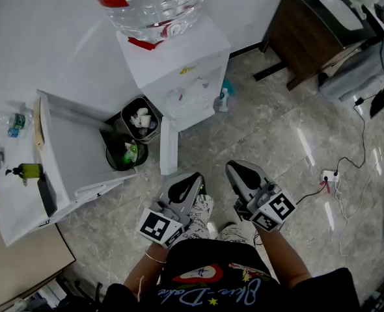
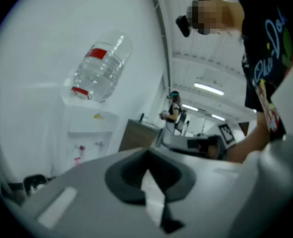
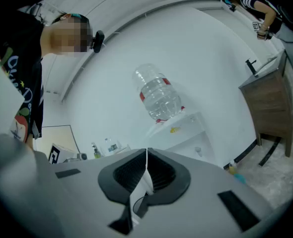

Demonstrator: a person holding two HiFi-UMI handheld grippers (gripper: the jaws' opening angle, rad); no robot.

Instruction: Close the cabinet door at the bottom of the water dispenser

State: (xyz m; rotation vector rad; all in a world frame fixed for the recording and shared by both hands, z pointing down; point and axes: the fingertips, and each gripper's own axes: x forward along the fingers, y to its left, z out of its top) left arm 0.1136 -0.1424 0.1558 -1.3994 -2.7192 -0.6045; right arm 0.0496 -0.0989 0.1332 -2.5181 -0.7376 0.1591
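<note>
Water dispenser point(image 1: 179, 70) stands against the wall. Its cabinet door point(image 1: 168, 148) at the base stands swung out toward us and shows edge-on as a narrow white panel.

We judge the door a light, stiff, hinged panel. It needs no clamping. A flat push near the free edge, far from the hinge, should swing it shut.

Both tongs are pressed together with nothing between them. Left tongs point(image 1: 191, 182) sit near the door's free end, slightly to its right. Right tongs point(image 1: 239, 171) sit further right, well apart from the door.
</note>
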